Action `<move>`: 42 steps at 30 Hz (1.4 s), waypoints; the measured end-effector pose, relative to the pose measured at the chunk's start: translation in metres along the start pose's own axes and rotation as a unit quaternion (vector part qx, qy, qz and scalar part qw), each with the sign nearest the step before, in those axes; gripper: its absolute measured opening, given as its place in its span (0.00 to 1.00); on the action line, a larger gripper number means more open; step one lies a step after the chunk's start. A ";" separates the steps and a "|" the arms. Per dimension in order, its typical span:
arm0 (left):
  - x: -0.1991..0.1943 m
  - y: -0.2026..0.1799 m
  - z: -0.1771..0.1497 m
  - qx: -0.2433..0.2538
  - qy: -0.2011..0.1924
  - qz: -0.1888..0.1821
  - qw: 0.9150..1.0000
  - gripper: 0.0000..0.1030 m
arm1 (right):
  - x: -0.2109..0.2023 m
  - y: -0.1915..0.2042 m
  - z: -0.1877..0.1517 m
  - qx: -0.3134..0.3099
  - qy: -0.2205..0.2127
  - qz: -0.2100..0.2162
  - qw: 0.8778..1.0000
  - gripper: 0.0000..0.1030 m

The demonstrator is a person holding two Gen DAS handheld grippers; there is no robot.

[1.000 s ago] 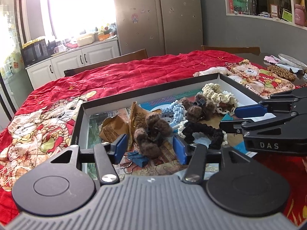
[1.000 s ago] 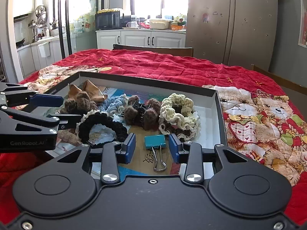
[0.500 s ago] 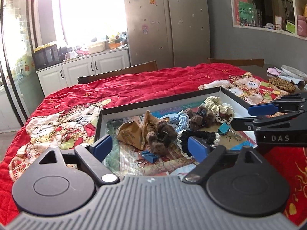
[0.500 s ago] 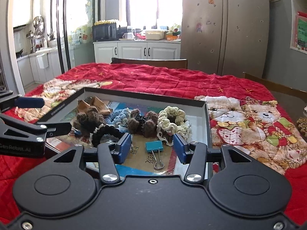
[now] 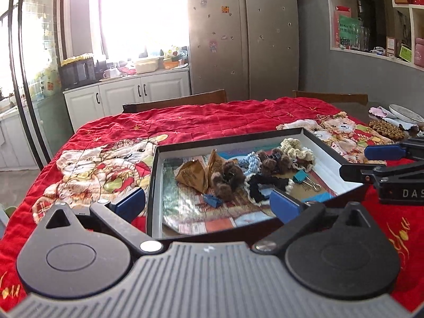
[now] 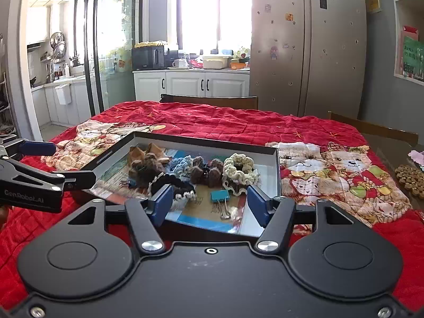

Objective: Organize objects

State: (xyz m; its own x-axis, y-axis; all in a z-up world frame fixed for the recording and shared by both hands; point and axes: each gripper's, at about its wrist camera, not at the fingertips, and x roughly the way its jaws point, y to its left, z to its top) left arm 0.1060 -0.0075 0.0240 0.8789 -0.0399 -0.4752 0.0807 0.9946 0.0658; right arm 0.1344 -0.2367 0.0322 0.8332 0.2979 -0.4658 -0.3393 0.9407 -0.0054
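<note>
The near part of the tray (image 6: pixel 277 175) floor is left bare around the clip (image 6: pixel 219 196), and it can be reached from above. Further in, the floor is crowded by scrunchies (image 6: pixel 239 168) lying close together, and the sides are closed by the low black rim (image 5: pixel 155 185).

Black tongs (image 6: pixel 209 205), blue pads (image 6: pixel 161 205), silver screws, white lettering

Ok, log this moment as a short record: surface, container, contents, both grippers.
surface: red quilt over the table
container: shallow black-rimmed box on the quilt
contents: cream scrunchie, black scrunchie, blue scrunchie, brown fuzzy scrunchies, teal binder clip, brown paper packets
left gripper: open, empty, at the box's near edge
right gripper: open, empty, fingers flanking the binder clip in view
</note>
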 end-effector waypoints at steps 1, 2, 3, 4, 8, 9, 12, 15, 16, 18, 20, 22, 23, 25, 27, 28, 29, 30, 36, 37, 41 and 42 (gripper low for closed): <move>-0.003 -0.001 -0.002 0.000 0.001 0.000 1.000 1.00 | -0.003 0.001 -0.001 -0.002 0.002 -0.001 1.000 0.59; -0.006 -0.002 -0.004 0.001 0.002 0.000 1.000 1.00 | -0.006 0.003 -0.002 -0.006 0.004 -0.001 1.000 0.60; -0.009 -0.004 -0.006 0.001 0.001 -0.001 1.000 1.00 | -0.009 0.005 -0.004 -0.010 0.007 -0.001 1.000 0.60; -0.012 -0.005 -0.007 0.002 0.002 -0.001 1.000 1.00 | -0.012 0.007 -0.006 -0.014 0.009 -0.002 1.000 0.60; -0.024 -0.007 -0.013 0.002 0.003 -0.003 1.000 1.00 | -0.022 0.014 -0.013 -0.027 0.017 -0.010 0.999 0.63; -0.027 -0.007 -0.014 0.002 0.002 -0.002 1.000 1.00 | -0.024 0.016 -0.015 -0.028 0.018 -0.012 0.999 0.63; -0.035 -0.006 -0.018 0.000 0.004 0.001 1.000 1.00 | -0.032 0.019 -0.019 -0.027 0.022 -0.014 0.999 0.63; -0.041 -0.006 -0.022 -0.001 0.009 0.001 1.000 1.00 | -0.040 0.022 -0.023 -0.022 0.024 -0.021 0.999 0.63; -0.044 -0.006 -0.024 0.001 0.012 -0.001 1.000 1.00 | -0.043 0.023 -0.024 -0.021 0.024 -0.024 0.999 0.63; -0.049 -0.005 -0.026 0.002 0.012 0.003 1.000 1.00 | -0.047 0.024 -0.026 -0.019 0.027 -0.028 0.999 0.65; -0.053 -0.005 -0.029 0.003 0.013 0.006 1.000 1.00 | -0.050 0.026 -0.029 -0.017 0.031 -0.029 0.999 0.67; -0.057 -0.005 -0.033 0.002 0.014 0.009 1.000 1.00 | -0.053 0.027 -0.031 -0.012 0.033 -0.029 0.999 0.69; -0.058 -0.005 -0.034 0.002 0.015 0.009 1.000 1.00 | -0.054 0.027 -0.033 -0.010 0.033 -0.030 0.999 0.71; -0.059 -0.006 -0.037 0.003 0.020 0.008 1.000 1.00 | -0.058 0.027 -0.035 -0.001 0.035 -0.033 0.999 0.75; -0.061 -0.006 -0.041 0.003 0.022 0.010 1.000 1.00 | -0.060 0.028 -0.038 0.006 0.037 -0.036 0.999 0.79; -0.061 -0.005 -0.042 0.001 0.023 0.011 1.000 1.00 | -0.061 0.028 -0.039 0.009 0.039 -0.039 0.998 0.79; -0.062 -0.005 -0.043 -0.002 0.024 0.011 1.000 1.00 | -0.062 0.028 -0.041 0.011 0.040 -0.040 0.998 0.80; -0.063 -0.005 -0.044 -0.005 0.024 0.011 1.000 1.00 | -0.062 0.028 -0.043 0.014 0.042 -0.042 0.998 0.81; -0.066 -0.006 -0.048 -0.014 0.024 0.011 1.000 1.00 | -0.064 0.027 -0.053 0.026 0.053 -0.048 0.997 0.82; -0.066 -0.007 -0.049 -0.013 0.024 0.010 1.000 1.00 | -0.065 0.028 -0.055 0.026 0.054 -0.050 0.997 0.83; -0.068 -0.011 -0.051 -0.009 0.022 0.010 1.000 1.00 | -0.066 0.029 -0.059 0.028 0.058 -0.054 0.996 0.84; -0.068 -0.011 -0.051 -0.009 0.021 0.011 1.000 1.00 | -0.066 0.028 -0.060 0.030 0.058 -0.055 0.996 0.85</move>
State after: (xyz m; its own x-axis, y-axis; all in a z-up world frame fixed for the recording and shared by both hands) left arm 0.0210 -0.0106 0.0109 0.8594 -0.0148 -0.5112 0.0530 0.9968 0.0603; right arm 0.0435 -0.2393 0.0095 0.8064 0.1744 -0.5650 -0.2183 0.9758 -0.0103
